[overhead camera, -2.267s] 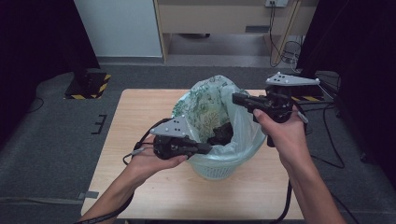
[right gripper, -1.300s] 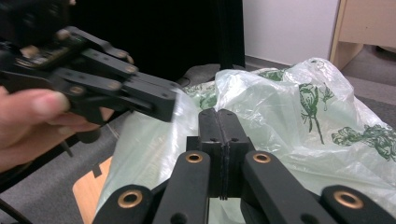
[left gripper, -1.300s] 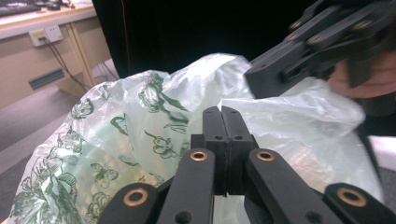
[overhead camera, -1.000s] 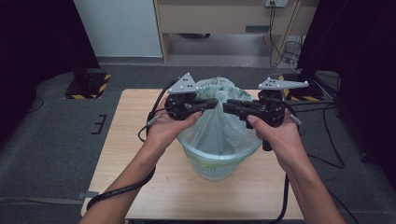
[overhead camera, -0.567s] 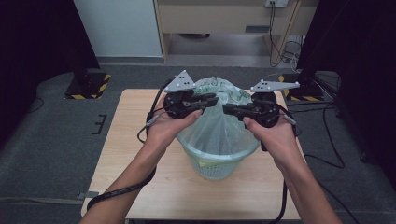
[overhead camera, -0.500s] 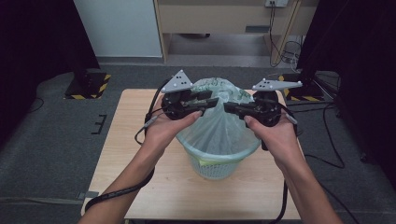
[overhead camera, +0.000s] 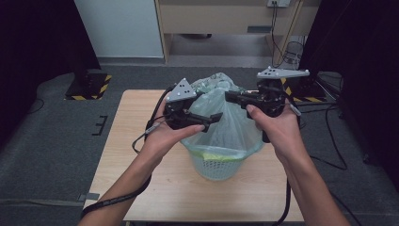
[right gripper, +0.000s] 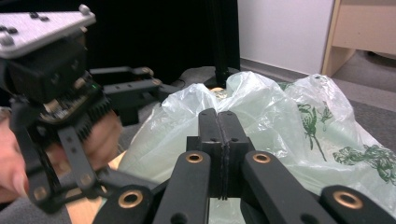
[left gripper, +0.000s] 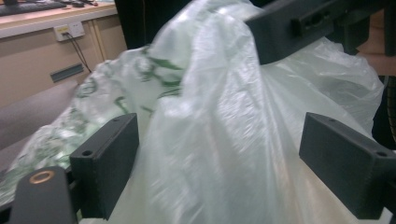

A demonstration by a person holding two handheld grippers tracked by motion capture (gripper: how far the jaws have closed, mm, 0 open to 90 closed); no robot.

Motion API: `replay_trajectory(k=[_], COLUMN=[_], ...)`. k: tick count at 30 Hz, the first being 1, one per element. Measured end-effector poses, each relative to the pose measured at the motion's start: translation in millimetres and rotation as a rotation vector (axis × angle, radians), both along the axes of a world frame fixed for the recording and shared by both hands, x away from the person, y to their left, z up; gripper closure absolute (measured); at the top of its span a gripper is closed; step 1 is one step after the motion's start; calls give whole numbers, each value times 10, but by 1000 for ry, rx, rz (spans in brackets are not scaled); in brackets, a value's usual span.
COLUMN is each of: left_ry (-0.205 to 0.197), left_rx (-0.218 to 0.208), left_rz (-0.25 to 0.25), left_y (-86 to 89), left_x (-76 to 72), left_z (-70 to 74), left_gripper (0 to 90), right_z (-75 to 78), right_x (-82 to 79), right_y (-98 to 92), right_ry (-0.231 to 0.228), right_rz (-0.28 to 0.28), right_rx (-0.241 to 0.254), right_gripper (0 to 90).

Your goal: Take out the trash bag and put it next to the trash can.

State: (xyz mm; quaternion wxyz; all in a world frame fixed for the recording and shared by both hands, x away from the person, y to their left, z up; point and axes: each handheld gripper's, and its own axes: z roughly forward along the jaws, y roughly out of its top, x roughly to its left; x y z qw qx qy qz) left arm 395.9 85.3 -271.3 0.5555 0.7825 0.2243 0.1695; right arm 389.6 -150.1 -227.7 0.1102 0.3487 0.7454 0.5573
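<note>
Since a second ago the left gripper (overhead camera: 214,117) has just spread wide around the bag (overhead camera: 225,123), right gripper (overhead camera: 231,96) pinched shut on its top above the basket (overhead camera: 217,165); tying looks undone.

Both my forearms come in from the bottom of the high view and angle inward toward each other, hands raised above the table. My left hand (overhead camera: 174,134) wraps the left gripper (overhead camera: 214,116), which points to the right; its jaws have just been opening and stand wide apart. My right hand (overhead camera: 275,122) holds the right gripper (overhead camera: 229,96) level, pointing left at the other one. Its jaws are pressed together, pads meeting face to face in the right gripper view. The two gripper tips sit near each other, not touching.
</note>
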Motion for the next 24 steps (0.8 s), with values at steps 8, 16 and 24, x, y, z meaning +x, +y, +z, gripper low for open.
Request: replay_trajectory(k=[8, 16, 24], left_ry=[-2, -34, -11], left_rx=[4, 52, 9], left_rz=[-16, -64, -53], left_y=[-151, -247, -245], left_x=[90, 69, 68], left_z=[8, -13, 10], left_gripper=[223, 694, 894], right_z=[11, -50, -70], right_x=[4, 34, 3], right_y=[65, 76, -18], right_ry=[10, 28, -16], right_rz=[19, 21, -9], right_rx=[13, 9, 18], right_gripper=[900, 900, 668])
